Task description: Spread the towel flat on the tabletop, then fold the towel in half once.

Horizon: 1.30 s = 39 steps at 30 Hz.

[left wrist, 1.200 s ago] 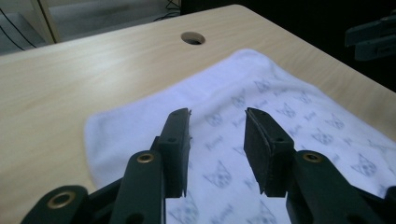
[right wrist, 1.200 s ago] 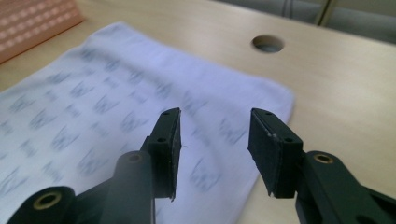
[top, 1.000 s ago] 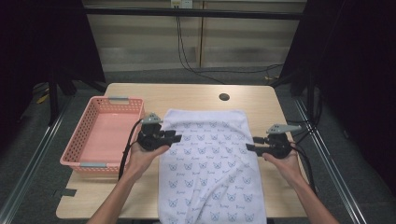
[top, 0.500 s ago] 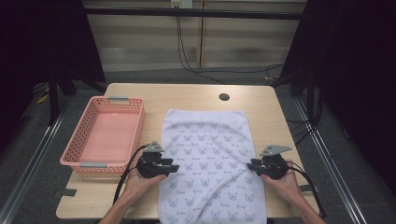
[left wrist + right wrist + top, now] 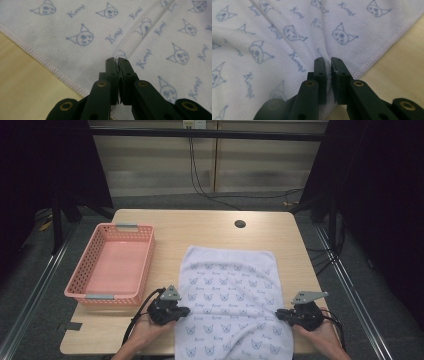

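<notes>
A white towel (image 5: 231,290) printed with blue cat faces lies spread on the wooden table (image 5: 200,227) and hangs over its front edge. My left gripper (image 5: 181,311) is at the towel's left edge near the front, shut on a pinch of the cloth (image 5: 82,37); a fold rises between its closed jaws at the left gripper (image 5: 117,60). My right gripper (image 5: 281,314) is at the towel's right edge, shut on a ridge of the cloth (image 5: 287,32) that sits between its jaws at the right gripper (image 5: 327,60).
A pink plastic basket (image 5: 80,292) stands empty at the table's left. A round cable hole (image 5: 240,224) is at the back right. Bare tabletop lies beyond the towel and beside its hems (image 5: 22,82) (image 5: 402,62). Dark frames flank the table.
Both grippers have slid down the towel's side edges toward the front of the table. The towel has stretched flatter and its front part hangs lower.
</notes>
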Each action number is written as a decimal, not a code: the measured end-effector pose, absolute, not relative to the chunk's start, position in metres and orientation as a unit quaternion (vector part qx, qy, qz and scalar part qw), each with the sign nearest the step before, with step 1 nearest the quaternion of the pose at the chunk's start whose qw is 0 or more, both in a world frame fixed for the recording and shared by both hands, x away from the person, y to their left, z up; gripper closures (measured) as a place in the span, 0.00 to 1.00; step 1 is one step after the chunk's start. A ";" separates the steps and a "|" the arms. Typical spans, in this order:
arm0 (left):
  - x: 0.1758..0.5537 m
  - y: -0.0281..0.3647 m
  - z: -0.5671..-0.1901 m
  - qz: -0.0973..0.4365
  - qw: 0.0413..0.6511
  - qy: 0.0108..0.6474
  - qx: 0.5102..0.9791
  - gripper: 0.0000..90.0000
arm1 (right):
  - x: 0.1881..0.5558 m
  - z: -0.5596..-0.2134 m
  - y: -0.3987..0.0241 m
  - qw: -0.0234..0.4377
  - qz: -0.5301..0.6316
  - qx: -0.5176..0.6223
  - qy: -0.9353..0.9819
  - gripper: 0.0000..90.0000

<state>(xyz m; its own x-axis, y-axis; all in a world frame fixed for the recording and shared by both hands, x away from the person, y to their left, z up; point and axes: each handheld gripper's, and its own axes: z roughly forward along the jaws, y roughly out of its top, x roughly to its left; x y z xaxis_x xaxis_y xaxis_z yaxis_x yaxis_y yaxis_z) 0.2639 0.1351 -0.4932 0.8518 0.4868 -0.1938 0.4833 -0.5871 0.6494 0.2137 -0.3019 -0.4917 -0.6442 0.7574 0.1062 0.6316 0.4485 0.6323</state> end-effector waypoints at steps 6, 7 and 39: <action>0.236 0.143 -0.491 -0.043 0.366 0.270 0.890 0.97 | 0.185 -0.485 -0.291 0.051 0.308 0.377 0.872 0.91; 0.237 0.145 -0.490 -0.045 0.371 0.273 0.886 0.96 | 0.183 -0.485 -0.292 0.046 0.310 0.383 0.869 0.90; 0.340 0.123 -0.500 0.029 0.397 0.344 0.850 0.60 | 0.365 -0.492 -0.316 0.179 0.347 0.471 0.791 0.47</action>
<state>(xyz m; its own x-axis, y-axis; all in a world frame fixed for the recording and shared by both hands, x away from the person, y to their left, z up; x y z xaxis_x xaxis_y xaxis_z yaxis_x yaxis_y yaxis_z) 0.3400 0.1232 -0.4997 0.7615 0.6086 -0.2231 0.5619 -0.4481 0.6953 0.3650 -0.3161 -0.4918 -0.4929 0.8690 0.0444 0.6206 0.3154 0.7179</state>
